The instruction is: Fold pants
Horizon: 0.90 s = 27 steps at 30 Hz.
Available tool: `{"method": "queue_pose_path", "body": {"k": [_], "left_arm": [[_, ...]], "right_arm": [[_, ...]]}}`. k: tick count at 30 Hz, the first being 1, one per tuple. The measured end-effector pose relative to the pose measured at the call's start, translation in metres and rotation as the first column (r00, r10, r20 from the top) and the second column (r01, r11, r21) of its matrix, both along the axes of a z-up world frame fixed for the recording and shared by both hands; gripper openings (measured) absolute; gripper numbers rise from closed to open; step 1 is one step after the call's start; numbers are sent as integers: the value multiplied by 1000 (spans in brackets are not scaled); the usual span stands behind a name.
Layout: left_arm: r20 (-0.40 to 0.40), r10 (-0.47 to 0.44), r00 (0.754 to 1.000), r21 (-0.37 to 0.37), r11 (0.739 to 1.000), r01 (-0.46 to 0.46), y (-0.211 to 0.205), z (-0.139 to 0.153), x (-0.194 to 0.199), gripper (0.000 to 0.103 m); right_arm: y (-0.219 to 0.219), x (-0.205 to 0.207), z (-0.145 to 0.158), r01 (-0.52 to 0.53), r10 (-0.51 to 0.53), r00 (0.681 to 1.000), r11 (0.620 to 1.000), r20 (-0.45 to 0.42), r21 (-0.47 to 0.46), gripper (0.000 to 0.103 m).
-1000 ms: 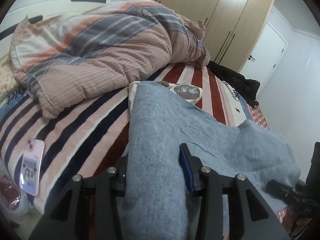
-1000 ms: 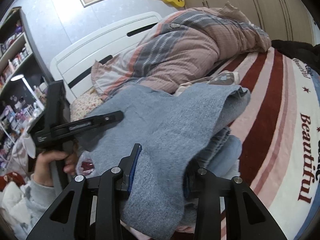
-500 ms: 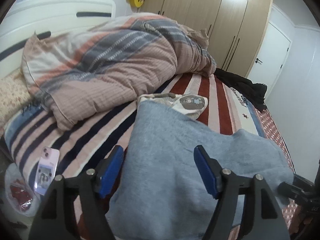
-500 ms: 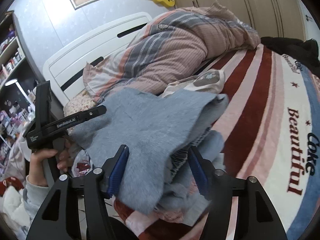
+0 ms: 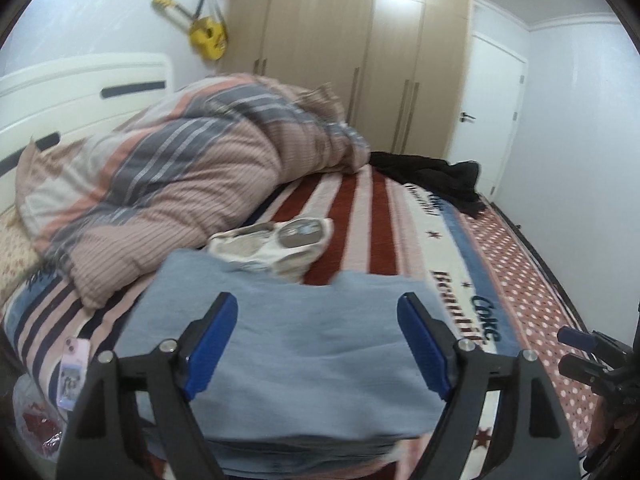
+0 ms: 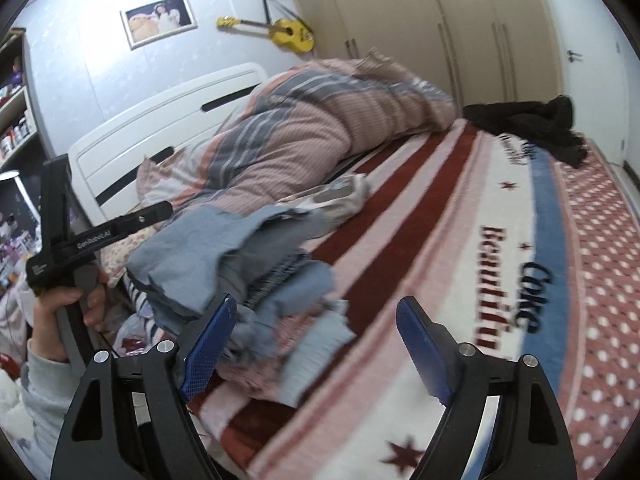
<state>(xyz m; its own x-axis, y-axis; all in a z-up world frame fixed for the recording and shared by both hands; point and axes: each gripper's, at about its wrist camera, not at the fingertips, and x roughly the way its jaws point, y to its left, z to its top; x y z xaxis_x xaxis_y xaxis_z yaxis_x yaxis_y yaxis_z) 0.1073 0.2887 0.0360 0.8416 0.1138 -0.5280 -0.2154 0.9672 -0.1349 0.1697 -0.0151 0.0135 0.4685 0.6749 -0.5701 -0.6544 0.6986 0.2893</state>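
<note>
The grey-blue pants [image 5: 304, 360] lie folded in a flat stack at the near edge of the striped bed. My left gripper [image 5: 318, 344] is open, its blue pads on either side above the stack, holding nothing. In the right wrist view the same pants [image 6: 240, 264] show as a layered pile at the left. My right gripper [image 6: 316, 344] is open and empty, hovering to the right of the pile. The left gripper's black body [image 6: 80, 240] and the hand holding it show at the far left.
A bunched striped quilt [image 5: 192, 184] fills the back left of the bed. A pale patterned garment [image 5: 276, 240] lies just beyond the pants. Black clothing [image 5: 432, 176] lies at the far right. A phone [image 5: 72, 372] rests at the bed's left edge. Wardrobes stand behind.
Both grippers were shut on the pants a second ago; they have opened, let go and drawn back. The pants now rest on the bed.
</note>
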Motion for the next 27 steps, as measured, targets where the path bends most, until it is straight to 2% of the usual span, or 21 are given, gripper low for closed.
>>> {"method": "queue_pose_path", "body": {"k": [3,6,8,10,13,16,23,27], "left_arm": [[34,-60,998,32,998,59,-41,8,-3,86],[77,-110,991,77,992,104,-83,13,-8,91],[110,-141,984,87,987,132,-108,14,-12,96],[138,-170,976,92,983,158,-130,15,-17,97],[176,-211,962,101,975,196,-167,14,-25,98],[218,-221,951,120,973,199,-194,13,-37,102],[305,-213,928,184,969,162,-231,-5,-73,102],[308,-237,921,228,959,170,-245,-13,-84,102]], "right_arm": [[-39,-10,2,60,-60,998,998,36,2,87],[-74,-22,1,114,-113,991,993,66,-10,88],[-97,-33,1,156,-154,982,988,106,-16,91],[-115,-44,2,193,-190,973,981,132,-12,95],[-147,-67,5,261,-253,947,965,195,-14,96],[-172,-88,10,323,-310,913,946,264,-8,102],[-210,-132,15,412,-397,837,910,377,42,102],[-219,-151,10,437,-425,807,897,410,69,102]]}}
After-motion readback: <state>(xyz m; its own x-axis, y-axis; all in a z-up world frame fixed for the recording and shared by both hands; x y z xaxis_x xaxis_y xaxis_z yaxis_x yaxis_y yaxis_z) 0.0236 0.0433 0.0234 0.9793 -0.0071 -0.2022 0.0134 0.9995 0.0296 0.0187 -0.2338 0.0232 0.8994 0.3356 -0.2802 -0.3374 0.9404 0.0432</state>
